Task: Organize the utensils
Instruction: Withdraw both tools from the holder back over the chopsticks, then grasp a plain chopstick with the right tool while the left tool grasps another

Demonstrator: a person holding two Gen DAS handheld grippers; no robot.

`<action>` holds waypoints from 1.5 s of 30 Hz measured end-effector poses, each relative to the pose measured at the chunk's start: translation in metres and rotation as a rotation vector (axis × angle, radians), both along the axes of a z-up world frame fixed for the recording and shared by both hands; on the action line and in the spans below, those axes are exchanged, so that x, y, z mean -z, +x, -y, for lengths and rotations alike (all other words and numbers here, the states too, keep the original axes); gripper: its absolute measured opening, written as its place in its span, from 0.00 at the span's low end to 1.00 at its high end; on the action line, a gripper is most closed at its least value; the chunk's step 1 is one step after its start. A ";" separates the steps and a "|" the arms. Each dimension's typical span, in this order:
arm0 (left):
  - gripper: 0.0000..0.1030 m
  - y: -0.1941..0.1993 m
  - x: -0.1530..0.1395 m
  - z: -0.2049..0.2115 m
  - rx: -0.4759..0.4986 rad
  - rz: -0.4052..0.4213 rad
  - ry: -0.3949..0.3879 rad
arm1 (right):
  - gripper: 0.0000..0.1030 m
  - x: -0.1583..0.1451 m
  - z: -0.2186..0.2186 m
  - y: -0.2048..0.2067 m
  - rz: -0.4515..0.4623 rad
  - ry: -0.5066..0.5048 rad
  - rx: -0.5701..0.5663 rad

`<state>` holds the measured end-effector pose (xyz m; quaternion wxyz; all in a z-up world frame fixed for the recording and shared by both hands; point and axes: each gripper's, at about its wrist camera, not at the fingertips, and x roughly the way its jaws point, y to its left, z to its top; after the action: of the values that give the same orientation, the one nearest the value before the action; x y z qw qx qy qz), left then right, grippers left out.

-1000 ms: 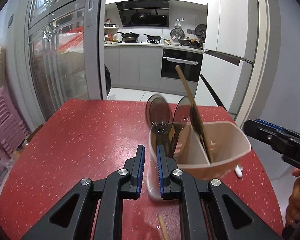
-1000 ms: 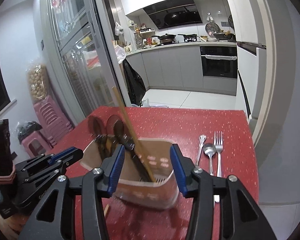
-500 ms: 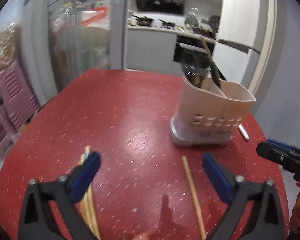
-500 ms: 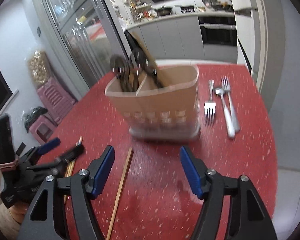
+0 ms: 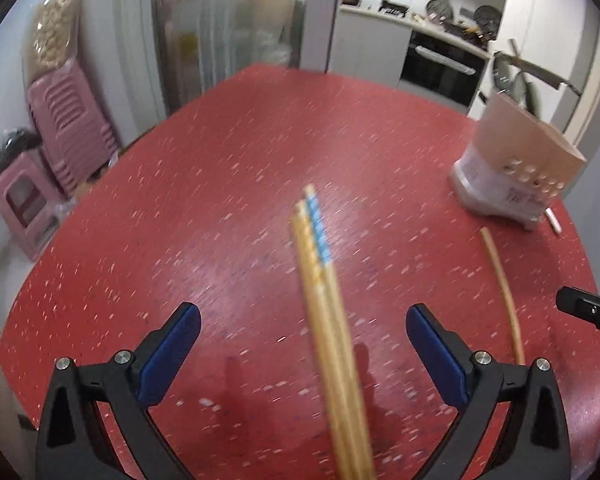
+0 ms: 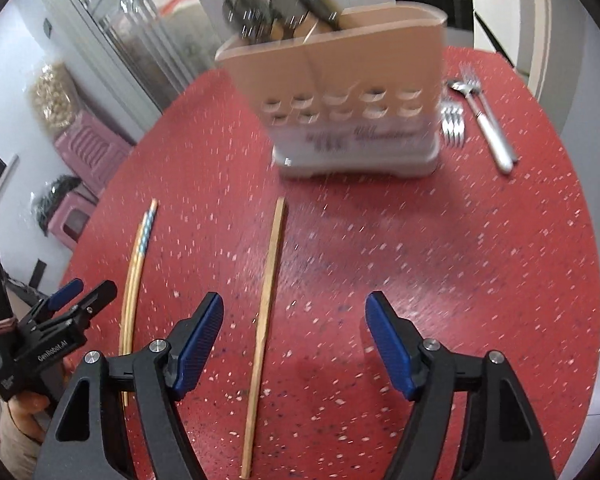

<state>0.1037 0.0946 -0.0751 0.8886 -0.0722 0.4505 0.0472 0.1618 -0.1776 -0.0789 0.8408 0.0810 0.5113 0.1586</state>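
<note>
A bundle of wooden chopsticks with blue-patterned tips (image 5: 320, 276) lies on the red table, between the fingers of my open left gripper (image 5: 302, 344); it also shows in the right wrist view (image 6: 138, 264). A single plain wooden stick (image 6: 266, 308) lies between the fingers of my open right gripper (image 6: 294, 340); the left wrist view shows it at the right (image 5: 504, 292). The beige utensil holder (image 6: 340, 96) stands upright further back with dark ladles (image 6: 260, 12) in it; it also shows in the left wrist view (image 5: 516, 164). Both grippers are empty.
Forks (image 6: 452, 120) and a white-handled spoon (image 6: 488, 128) lie right of the holder. Pink plastic stools (image 5: 60, 128) stand beyond the table's left edge. A small white object (image 5: 554, 222) lies beside the holder. The table's right edge is close to the holder.
Both grippers pulled back from the holder and lowered toward the table. The left gripper opened wide and shifted left over the chopstick bundle. The right gripper now straddles the single stick.
</note>
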 end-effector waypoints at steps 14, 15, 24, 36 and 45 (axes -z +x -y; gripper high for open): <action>1.00 -0.001 0.024 -0.034 -0.051 -0.084 0.004 | 0.74 0.015 -0.027 -0.008 -0.057 -0.024 -0.038; 1.00 -0.001 0.027 -0.034 -0.052 -0.091 0.007 | 0.74 0.016 -0.027 -0.008 -0.058 -0.024 -0.037; 1.00 -0.002 0.033 -0.031 -0.041 -0.106 0.011 | 0.74 0.017 -0.032 -0.007 -0.057 -0.027 -0.040; 1.00 0.006 0.037 -0.023 -0.031 -0.129 0.050 | 0.74 0.021 -0.037 -0.002 -0.061 -0.054 -0.047; 1.00 0.016 0.035 -0.024 -0.018 -0.163 0.045 | 0.70 0.030 -0.057 0.030 -0.116 -0.137 -0.069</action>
<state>0.1201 0.1190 -0.1104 0.8500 -0.0521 0.5193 0.0714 0.1918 -0.1206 -0.1092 0.8073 0.0150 0.5713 0.1471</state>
